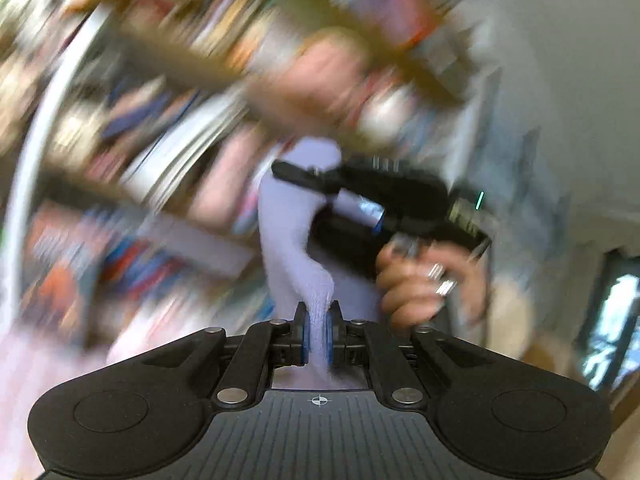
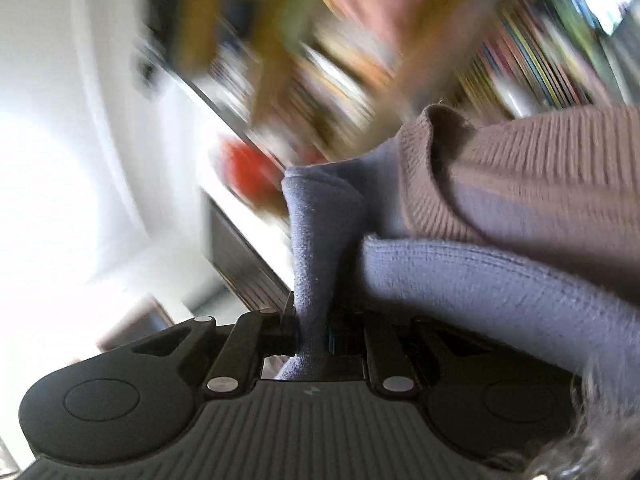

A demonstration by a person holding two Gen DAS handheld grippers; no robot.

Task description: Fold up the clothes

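Blurred bookshelves [image 1: 168,128] packed with books are streaking behind everything, beside a pale wall [image 1: 560,60]. The lavender garment [image 1: 296,232] is hanging stretched in the air; the left tongs [image 1: 319,336] are pinching one bunched edge, and the right tongs [image 2: 316,332] are clamping another fold.

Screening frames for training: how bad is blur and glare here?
Left wrist: shelves smeared by motion blur, left gripper and pinched cloth sharp. Right wrist: background streaked, left side blown out white, cloth in the right gripper stays crisp.
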